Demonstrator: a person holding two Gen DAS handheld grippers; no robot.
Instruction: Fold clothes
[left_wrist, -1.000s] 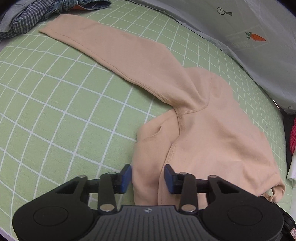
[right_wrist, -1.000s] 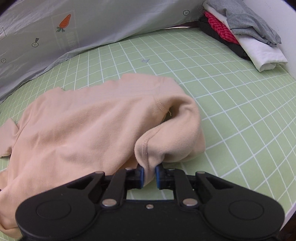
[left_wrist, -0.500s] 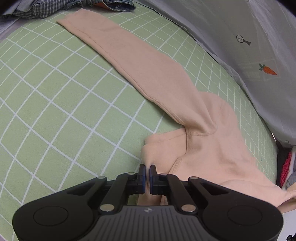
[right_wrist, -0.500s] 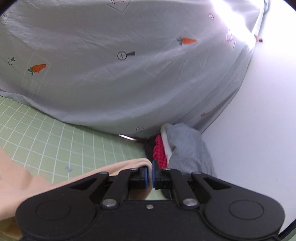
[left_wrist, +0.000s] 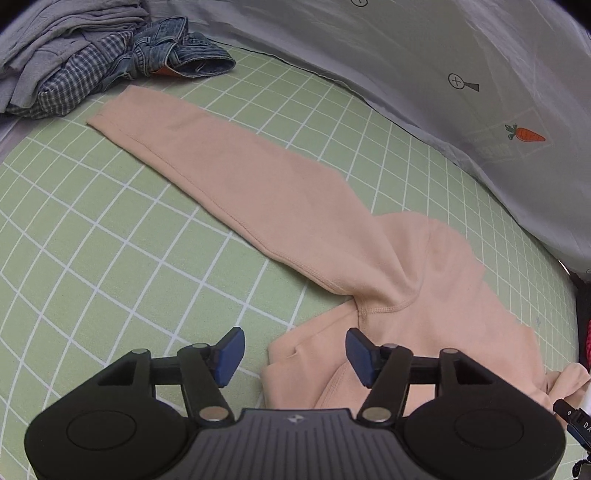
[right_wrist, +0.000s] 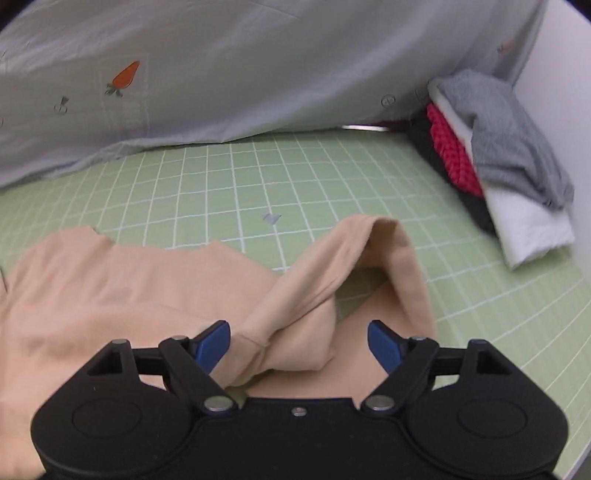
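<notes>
A peach top (left_wrist: 424, 295) lies on a green mat with white squares (left_wrist: 92, 240). One long sleeve (left_wrist: 229, 173) is stretched out flat toward a pile of clothes (left_wrist: 74, 62) at the far corner. That pile has grey things, a checked shirt and blue jeans.

The left claw (left_wrist: 291, 352) is wide open. It holds nothing. A folded edge of the top sits between its blue pads (left_wrist: 231, 354), not touching them.

The right claw (right_wrist: 299, 341) is wide open too, with nothing in its grip. The other sleeve (right_wrist: 332, 280) lies bunched up in a loop between its pads.

A stack of folded clothes (right_wrist: 491, 173), grey, red, black and white, sits on the mat by the wall. A grey sheet with little carrots (right_wrist: 258, 66) hangs behind the mat.
</notes>
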